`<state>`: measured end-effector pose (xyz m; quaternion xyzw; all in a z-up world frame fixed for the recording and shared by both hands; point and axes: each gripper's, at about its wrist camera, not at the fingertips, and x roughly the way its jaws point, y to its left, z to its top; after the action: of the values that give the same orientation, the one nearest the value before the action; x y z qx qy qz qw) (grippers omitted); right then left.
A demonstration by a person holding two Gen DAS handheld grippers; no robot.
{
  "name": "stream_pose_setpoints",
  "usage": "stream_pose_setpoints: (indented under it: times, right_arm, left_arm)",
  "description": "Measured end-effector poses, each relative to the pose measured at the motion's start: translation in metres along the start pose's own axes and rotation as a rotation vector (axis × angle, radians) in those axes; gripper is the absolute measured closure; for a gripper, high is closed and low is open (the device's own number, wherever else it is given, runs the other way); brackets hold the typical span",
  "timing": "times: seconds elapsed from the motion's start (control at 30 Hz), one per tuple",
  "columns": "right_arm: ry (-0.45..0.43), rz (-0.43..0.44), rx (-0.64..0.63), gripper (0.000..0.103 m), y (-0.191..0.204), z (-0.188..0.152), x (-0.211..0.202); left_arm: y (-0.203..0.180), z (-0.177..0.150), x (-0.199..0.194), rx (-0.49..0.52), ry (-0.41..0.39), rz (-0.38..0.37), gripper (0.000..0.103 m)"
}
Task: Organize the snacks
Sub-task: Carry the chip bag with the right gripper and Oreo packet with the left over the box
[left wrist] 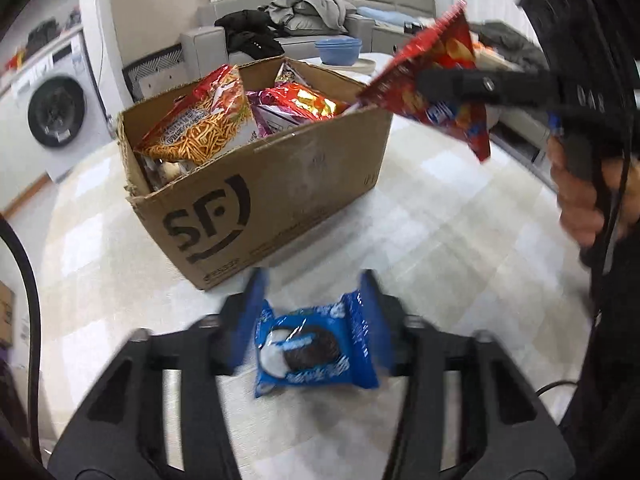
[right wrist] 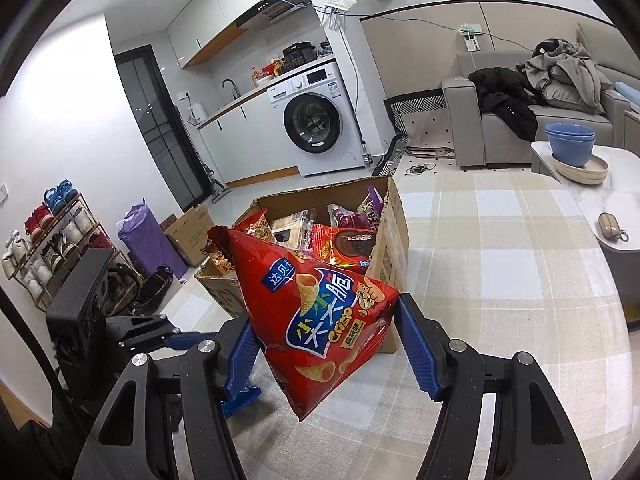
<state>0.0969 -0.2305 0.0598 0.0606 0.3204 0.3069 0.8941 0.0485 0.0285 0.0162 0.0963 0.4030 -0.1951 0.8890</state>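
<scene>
A cardboard box (left wrist: 256,196) marked SF stands on the checked tablecloth and holds several snack bags. It also shows in the right wrist view (right wrist: 394,220). My left gripper (left wrist: 314,332) is shut on a blue cookie packet (left wrist: 316,350), held just in front of the box's near corner. My right gripper (right wrist: 326,346) is shut on a red crisp bag (right wrist: 320,324) and holds it in the air. In the left wrist view the red crisp bag (left wrist: 436,76) hangs above the box's right corner.
Stacked blue bowls (right wrist: 570,144) on a beige tray and a small brown pouch (right wrist: 610,224) sit on a side table to the right. A sofa (right wrist: 520,120) with clothes, a washing machine (right wrist: 316,120) and a shoe rack (right wrist: 52,240) stand beyond the table.
</scene>
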Motion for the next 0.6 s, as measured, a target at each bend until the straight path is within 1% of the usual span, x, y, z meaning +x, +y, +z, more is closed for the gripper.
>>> stream_pose_setpoints:
  times: [0.03,0.17,0.27,0.3,0.33,0.37,0.4,0.43,0.47,0.6]
  right_arm:
    - [0.001,-0.001,-0.002,0.037,0.001,0.001,0.001]
    - [0.002,0.001,-0.006,0.037,0.001,0.001,0.002]
    - [0.005,0.002,-0.006,0.037,0.001,0.001,0.003]
    - [0.005,0.002,-0.007,0.037,0.001,0.002,0.003]
    - [0.004,0.002,-0.007,0.037,0.001,0.001,0.003]
    - [0.004,0.002,-0.006,0.037,0.001,0.001,0.003]
    - [0.003,0.002,-0.006,0.037,0.001,0.002,0.003]
    - [0.003,0.002,-0.005,0.037,0.001,0.001,0.003]
    - [0.002,0.002,-0.005,0.037,0.001,0.002,0.003]
    - [-0.004,0.005,-0.003,0.037,0.000,0.001,0.001]
  left_arm:
    - [-0.007,-0.004,0.000,0.011,0.015,-0.002,0.023]
    - [-0.019,-0.010,0.007,0.066,0.094,-0.013,0.022]
    - [-0.031,-0.015,0.021,0.122,0.172,0.031,0.023]
    - [-0.030,-0.012,0.026,0.135,0.179,0.043,0.029]
    - [-0.030,-0.012,0.027,0.139,0.181,0.053,0.042]
    - [-0.030,-0.011,0.026,0.136,0.177,0.063,0.047]
    - [-0.029,-0.010,0.023,0.129,0.168,0.055,0.057]
    - [-0.027,-0.009,0.018,0.117,0.154,0.030,0.060]
    - [-0.023,-0.008,0.014,0.101,0.138,0.007,0.060]
    - [-0.016,-0.001,-0.005,0.070,0.065,-0.003,0.061]
